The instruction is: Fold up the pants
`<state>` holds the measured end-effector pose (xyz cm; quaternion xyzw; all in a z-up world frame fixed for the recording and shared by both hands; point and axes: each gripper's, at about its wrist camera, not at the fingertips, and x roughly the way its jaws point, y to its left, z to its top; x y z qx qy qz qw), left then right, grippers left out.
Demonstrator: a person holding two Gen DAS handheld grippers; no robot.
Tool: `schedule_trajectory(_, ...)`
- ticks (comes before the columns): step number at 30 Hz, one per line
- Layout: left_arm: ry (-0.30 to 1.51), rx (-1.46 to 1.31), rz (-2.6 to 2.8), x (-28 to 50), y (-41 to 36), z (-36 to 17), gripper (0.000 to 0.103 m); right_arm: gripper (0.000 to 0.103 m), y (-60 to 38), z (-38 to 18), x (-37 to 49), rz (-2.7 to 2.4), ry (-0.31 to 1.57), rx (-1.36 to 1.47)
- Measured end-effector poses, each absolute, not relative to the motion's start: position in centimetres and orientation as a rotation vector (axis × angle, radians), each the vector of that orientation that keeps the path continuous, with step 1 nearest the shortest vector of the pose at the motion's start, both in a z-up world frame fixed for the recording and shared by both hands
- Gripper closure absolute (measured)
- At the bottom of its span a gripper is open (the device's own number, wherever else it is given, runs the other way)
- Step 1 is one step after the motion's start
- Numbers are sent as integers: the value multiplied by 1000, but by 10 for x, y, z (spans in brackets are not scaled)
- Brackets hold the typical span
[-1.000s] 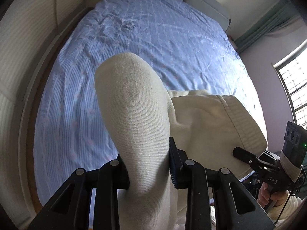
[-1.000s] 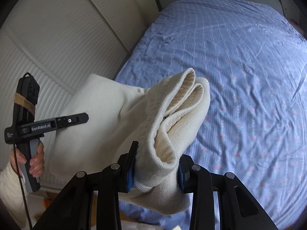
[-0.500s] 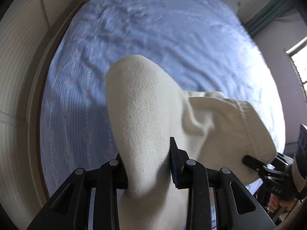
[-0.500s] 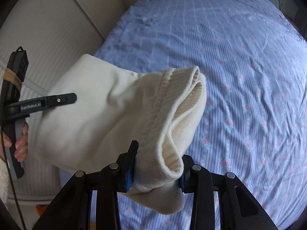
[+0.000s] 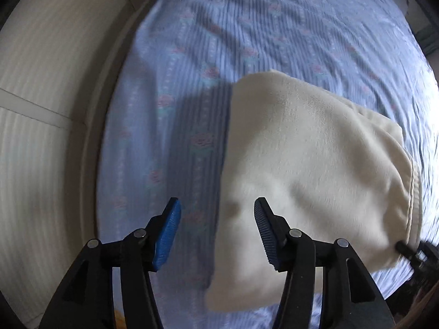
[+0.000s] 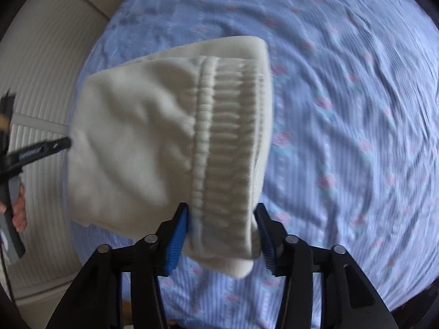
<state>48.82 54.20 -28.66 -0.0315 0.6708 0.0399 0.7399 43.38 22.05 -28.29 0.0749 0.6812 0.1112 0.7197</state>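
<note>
Your left gripper points down at the bed, and its jaws have just been opening: they now stand apart, with only the near edge of the cream pants under the gap, no pad pressing. The folded pants lie on the blue sheet toward three o'clock of that gripper. Your right gripper has been opening too; the ribbed waistband sits between its blue pads, but you cannot tell whether they press it.
</note>
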Motion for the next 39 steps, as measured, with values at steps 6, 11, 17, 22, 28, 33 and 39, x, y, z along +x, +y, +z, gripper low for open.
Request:
schedule_trajectory(6, 1333, 1, 22, 439, 512, -229, 36, 45, 190, -234, 412, 202, 1369, 27)
schedule_trajectory(11, 1248, -76, -41, 398, 478, -179, 25, 41, 151, -172, 378, 204, 1235, 19)
schedule_trajectory(17, 1108, -86, -75, 349, 419, -120, 15, 22, 115, -98, 315, 155, 1054, 26)
schedule_trajectory(22, 1024, -72, -73, 308, 364, -83, 10, 19, 74, -64, 277, 142, 983, 78)
schedule_trajectory(28, 923, -4, -100, 258, 282, -40, 3, 18, 13, -39, 238, 130, 927, 108)
schedule_trajectory(33, 854, -1, -82, 226, 216, -23, 0, 14, -45, -22, 211, 155, 887, 78)
schedule_trajectory(39, 835, -46, -51, 190, 135, -15, 0, 14, -116, -12, 178, 226, 863, 68)
